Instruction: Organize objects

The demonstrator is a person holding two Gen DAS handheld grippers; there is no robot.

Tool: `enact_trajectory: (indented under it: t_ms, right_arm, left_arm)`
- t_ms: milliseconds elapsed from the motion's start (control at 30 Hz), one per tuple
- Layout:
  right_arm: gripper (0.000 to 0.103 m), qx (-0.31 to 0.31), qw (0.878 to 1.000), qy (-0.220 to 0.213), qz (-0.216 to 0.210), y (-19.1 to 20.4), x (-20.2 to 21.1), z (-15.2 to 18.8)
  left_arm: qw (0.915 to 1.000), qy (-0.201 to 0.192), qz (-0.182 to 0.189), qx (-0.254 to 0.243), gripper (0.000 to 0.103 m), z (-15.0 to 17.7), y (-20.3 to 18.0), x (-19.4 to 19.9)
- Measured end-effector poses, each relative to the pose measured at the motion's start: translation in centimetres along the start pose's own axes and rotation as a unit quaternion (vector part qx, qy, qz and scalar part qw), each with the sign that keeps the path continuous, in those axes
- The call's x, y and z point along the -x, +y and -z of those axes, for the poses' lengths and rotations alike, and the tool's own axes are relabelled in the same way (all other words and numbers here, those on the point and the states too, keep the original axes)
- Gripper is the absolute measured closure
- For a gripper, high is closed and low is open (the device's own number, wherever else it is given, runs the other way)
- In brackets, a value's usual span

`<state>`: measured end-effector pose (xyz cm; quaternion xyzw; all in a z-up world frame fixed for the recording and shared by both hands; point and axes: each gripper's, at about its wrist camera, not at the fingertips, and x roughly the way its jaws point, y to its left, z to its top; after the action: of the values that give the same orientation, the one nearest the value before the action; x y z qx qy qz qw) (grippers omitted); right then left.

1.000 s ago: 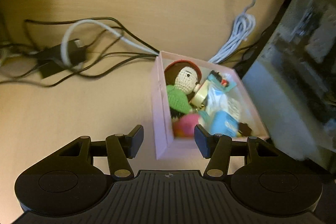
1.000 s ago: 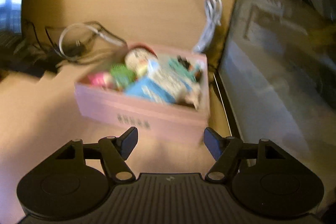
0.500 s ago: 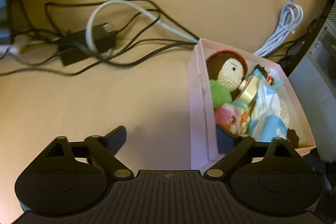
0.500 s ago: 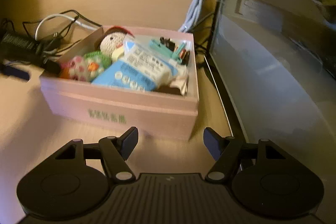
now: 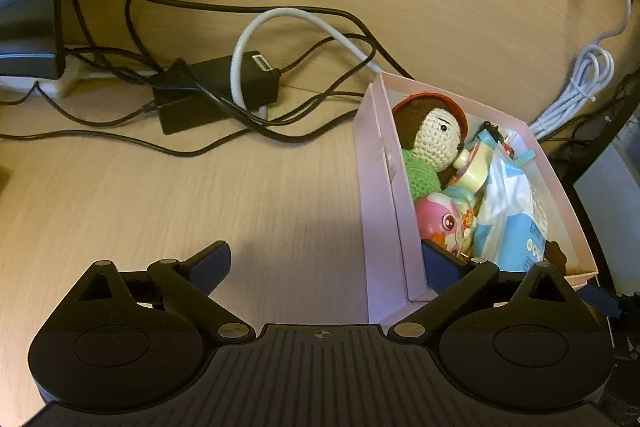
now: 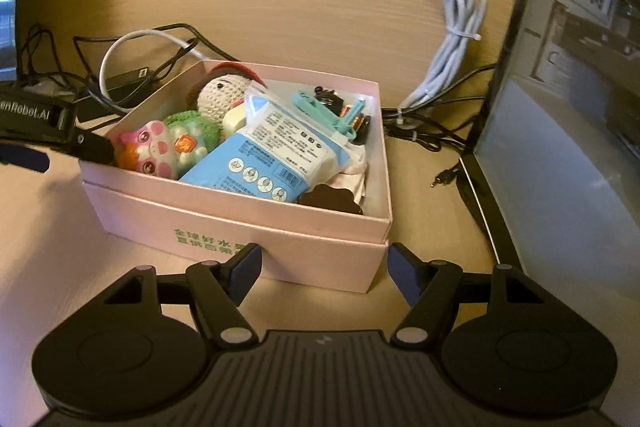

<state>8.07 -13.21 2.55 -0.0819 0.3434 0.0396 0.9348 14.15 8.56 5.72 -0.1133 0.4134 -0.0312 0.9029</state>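
Left wrist view: the left gripper [image 5: 324,263] tilts down over the wooden desk [image 5: 160,187] with its jaws spread wide, having just been opening. They straddle the left wall of the pink box [image 5: 380,195]: the left finger sits outside over bare desk, the right finger reaches inside the box beside the pink toy [image 5: 440,223]. The pads do not press on the wall.

In the right wrist view, the right gripper [image 6: 324,271] points down at the near long side of the pink box [image 6: 240,223], jaws about half apart with nothing between the pads. Its fingertips sit just in front of the box's near wall, toward the box's right corner. Whether they touch it I cannot tell. The left gripper shows here at the box's left end [image 6: 60,135].

The box stands on the desk, filled with a crocheted doll [image 6: 220,95], the pink toy [image 6: 148,151], a blue-and-white packet [image 6: 272,155], a teal clip [image 6: 324,115] and a dark brown piece [image 6: 332,199].

Behind the box to its left lies a tangle of black cables [image 5: 200,99] with a black adapter [image 5: 216,87]. A bundled white cable [image 6: 456,39] lies behind its right corner. A computer case [image 6: 560,107] stands close along the box's right side, leaving only a narrow strip of desk. To the left of the box and in front of it the desk is open.
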Motion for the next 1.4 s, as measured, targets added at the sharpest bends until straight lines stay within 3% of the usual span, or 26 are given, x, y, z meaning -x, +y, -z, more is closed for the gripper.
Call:
enact_trajectory:
  t_ms: [267,333,467,533,600,733,833,933,1167,1400]
  right_arm:
    - [0.034,-0.020,1.000,0.002,0.017,0.1,0.1,0.4]
    - [0.033,-0.033,0.999,-0.002,0.016,-0.2,0.7,0.4]
    - [0.019,-0.067,0.997,-0.008,0.023,-0.9,2.7,1.4]
    - [0.018,-0.089,0.996,0.003,0.022,-1.1,3.8,2.7]
    - [0.017,-0.111,0.993,0.020,0.020,-1.1,5.0,4.2]
    - [0.010,-0.154,0.986,0.058,0.027,-0.8,7.1,7.4]
    - [0.009,-0.156,0.984,0.082,0.041,0.4,8.6,9.6]
    - [0.000,-0.144,0.984,0.094,0.046,1.2,10.0,11.2]
    - [0.000,-0.116,0.989,0.090,0.021,0.5,10.0,12.4]
    - [0.000,-0.087,0.994,0.061,-0.005,-1.0,8.0,11.4]
  left_arm:
    - [0.9998,-0.008,-0.005,-0.017,0.002,0.0,-0.5,0.5]
    - [0.9994,-0.027,-0.003,-0.019,0.002,0.1,-0.4,1.4]
    - [0.9969,-0.077,-0.001,-0.014,0.002,0.9,0.2,5.0]
    - [0.9956,-0.090,0.013,-0.022,0.002,2.0,0.5,6.9]
    - [0.9955,-0.081,0.034,-0.035,0.002,3.7,0.8,8.2]
    - [0.9952,-0.015,0.084,-0.048,0.002,7.9,1.3,8.5]
    - [0.9944,0.010,0.096,-0.043,0.002,10.3,1.2,8.4]
    - [0.9956,0.018,0.080,-0.046,0.002,12.5,0.5,8.3]
    - [0.9984,-0.031,0.010,-0.046,0.002,15.4,-1.0,9.3]
    - [0.9906,-0.076,-0.057,-0.098,0.002,16.7,-3.8,7.7]
